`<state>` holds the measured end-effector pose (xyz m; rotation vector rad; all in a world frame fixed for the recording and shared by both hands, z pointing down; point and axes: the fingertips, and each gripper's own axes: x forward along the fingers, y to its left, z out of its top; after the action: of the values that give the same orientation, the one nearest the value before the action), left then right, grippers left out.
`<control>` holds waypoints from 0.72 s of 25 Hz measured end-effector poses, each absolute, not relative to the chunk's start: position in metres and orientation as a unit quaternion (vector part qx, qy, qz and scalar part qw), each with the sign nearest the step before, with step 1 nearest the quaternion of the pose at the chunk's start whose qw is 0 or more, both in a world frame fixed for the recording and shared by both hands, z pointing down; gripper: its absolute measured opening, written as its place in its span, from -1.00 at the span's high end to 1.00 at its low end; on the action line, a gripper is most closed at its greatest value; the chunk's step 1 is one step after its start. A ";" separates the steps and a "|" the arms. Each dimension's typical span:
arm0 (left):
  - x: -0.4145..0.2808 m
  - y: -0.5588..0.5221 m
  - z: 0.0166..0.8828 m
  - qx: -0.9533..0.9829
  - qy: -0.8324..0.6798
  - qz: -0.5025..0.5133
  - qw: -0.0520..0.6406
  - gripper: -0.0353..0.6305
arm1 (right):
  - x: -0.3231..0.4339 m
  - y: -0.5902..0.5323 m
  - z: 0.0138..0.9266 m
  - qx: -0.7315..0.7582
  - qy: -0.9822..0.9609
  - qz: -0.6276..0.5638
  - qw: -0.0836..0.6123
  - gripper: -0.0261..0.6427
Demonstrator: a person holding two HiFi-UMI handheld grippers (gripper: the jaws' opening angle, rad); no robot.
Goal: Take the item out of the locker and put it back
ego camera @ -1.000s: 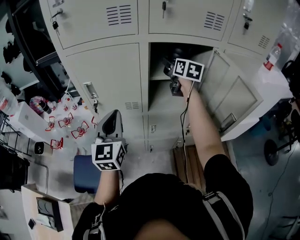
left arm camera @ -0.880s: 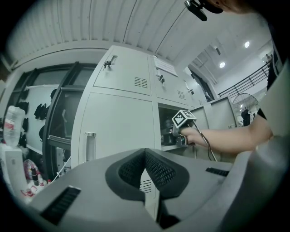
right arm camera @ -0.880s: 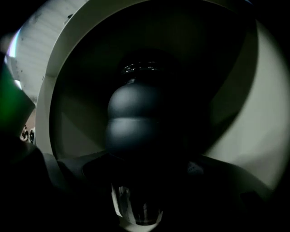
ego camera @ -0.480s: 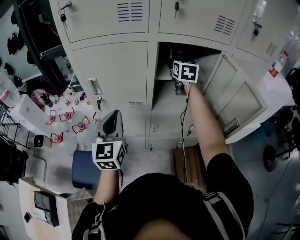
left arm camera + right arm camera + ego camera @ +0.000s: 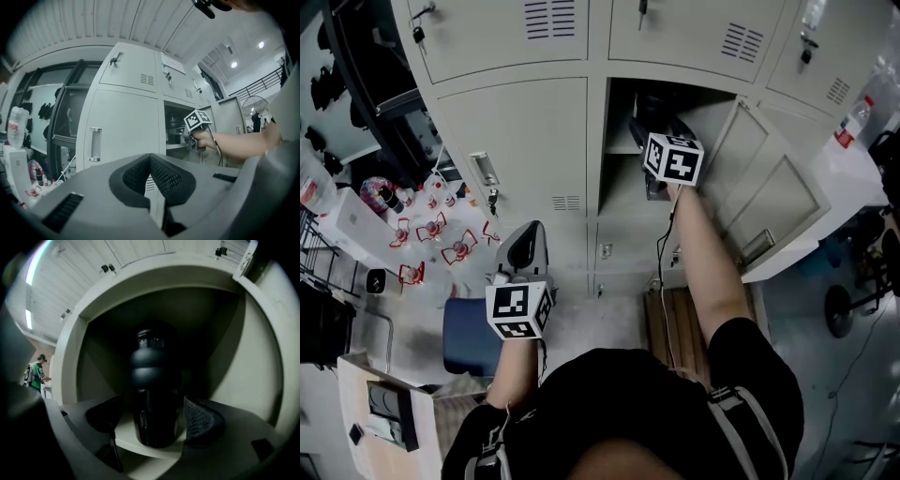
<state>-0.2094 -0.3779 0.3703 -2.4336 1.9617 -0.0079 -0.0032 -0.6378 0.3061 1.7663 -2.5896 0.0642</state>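
Bank of cream metal lockers (image 5: 511,141) along the wall. Grey speckled floor (image 5: 581,314). Blue chair seat (image 5: 461,339) at left; wooden board (image 5: 675,337) on floor. Ribbed white ceiling (image 5: 93,23) with round lights (image 5: 261,45). Dark-framed window (image 5: 65,117) beside lockers. Pedestal fan (image 5: 255,104) beyond.

Dark, waisted bottle (image 5: 154,394) is standing upright near the shelf (image 5: 123,431) front edge inside the open, pale locker (image 5: 246,366)

Smooth dark bottle (image 5: 154,394), matt painted-metal locker (image 5: 516,141)

Head view steeply down, gripper views level — all share locker (image 5: 623,197)
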 end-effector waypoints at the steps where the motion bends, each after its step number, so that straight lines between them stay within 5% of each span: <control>1: -0.207 -0.378 0.371 -0.780 0.625 -0.004 0.007 0.86 | -0.002 -0.627 0.304 0.562 -0.827 0.013 -0.007 -0.29; 3: -0.202 -0.378 0.372 -0.784 0.621 -0.006 0.006 0.86 | 0.004 -0.601 0.299 0.569 -0.822 -0.015 -0.022 -0.15; 8: -0.185 -0.376 0.376 -0.792 0.610 -0.011 0.003 0.86 | 0.015 -0.527 0.297 0.583 -0.807 -0.067 -0.070 0.88; 18: -0.163 -0.366 0.387 -0.803 0.596 -0.021 -0.002 0.86 | 0.007 -0.446 0.370 0.553 -0.831 -0.021 -0.055 0.88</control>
<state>-0.1633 -0.3664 0.3869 -2.5246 1.8758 -0.0656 0.0074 -0.4463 0.3700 1.8003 -2.7065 -0.0698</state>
